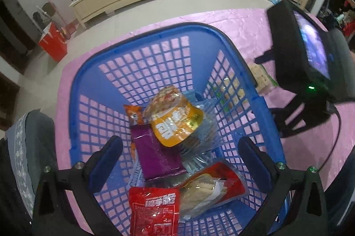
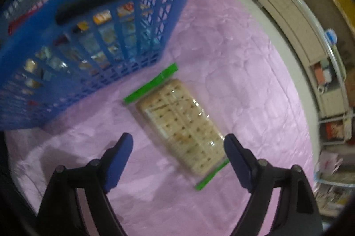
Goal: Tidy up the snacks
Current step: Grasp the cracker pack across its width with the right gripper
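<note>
The cracker pack [image 2: 180,125] lies flat on the pink tablecloth [image 2: 244,47], just ahead of the right gripper [image 2: 178,141]. Its long axis runs diagonally, from the far left by the basket down to the near right, where one corner sits close to the gripper's right finger. Green sealed strips close both short ends. The pack is clear, and rows of pale square crackers show through it.

The right gripper's fingers are spread wide and hold nothing; the pack sits ahead of the gap between them.

The blue basket [image 2: 93,14] stands ahead and to the left of that gripper, just beside the pack's far end.

The left gripper [image 1: 179,149] hangs over the basket, its fingers also spread wide and empty. Below it lie a yellow packet [image 1: 175,118] on top of a purple packet [image 1: 158,158], a small orange packet [image 1: 134,116] beside them, and nearer, a red packet [image 1: 154,211] and a red-edged clear packet [image 1: 213,189].
</note>
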Tool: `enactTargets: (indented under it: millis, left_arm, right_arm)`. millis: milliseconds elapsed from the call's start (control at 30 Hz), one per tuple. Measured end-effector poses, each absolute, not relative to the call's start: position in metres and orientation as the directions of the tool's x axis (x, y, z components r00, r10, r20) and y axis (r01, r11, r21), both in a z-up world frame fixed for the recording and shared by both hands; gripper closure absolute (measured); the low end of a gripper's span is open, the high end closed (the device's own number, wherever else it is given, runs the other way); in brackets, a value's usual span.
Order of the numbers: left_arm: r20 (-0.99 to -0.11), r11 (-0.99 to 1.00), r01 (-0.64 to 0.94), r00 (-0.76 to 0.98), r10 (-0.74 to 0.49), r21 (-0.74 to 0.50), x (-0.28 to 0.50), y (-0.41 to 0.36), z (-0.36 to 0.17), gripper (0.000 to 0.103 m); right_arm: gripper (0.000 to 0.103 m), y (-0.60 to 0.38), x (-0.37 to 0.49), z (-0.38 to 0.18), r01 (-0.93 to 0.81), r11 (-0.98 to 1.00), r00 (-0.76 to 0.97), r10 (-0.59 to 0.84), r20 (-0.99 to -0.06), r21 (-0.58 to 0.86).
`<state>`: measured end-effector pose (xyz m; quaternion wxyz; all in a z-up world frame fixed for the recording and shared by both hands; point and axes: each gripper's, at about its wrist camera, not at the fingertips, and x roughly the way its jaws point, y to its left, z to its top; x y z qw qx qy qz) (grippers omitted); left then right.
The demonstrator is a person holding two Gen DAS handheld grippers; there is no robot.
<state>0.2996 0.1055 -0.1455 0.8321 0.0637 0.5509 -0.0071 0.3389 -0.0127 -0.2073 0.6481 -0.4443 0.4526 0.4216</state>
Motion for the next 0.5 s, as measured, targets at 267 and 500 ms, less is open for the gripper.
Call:
enactTargets:
  millis: [267, 500]
  left_arm:
    - [-0.915, 0.992, 0.085, 0.400, 0.052, 0.094, 0.305, 0.106, -0.148, 0.000]
    - [-0.909, 0.990, 0.084, 0.412, 0.065, 0.109, 0.304, 0.105, -0.146, 0.000]
  right_arm:
    - [0.015, -0.005, 0.359, -0.228, -0.970, 0.194, 0.175, 0.139, -0.975, -0.146]
    - [0.029, -0.016, 0.369, -0.229, -0.969, 0.243, 0.096, 0.192, -0.977, -0.048]
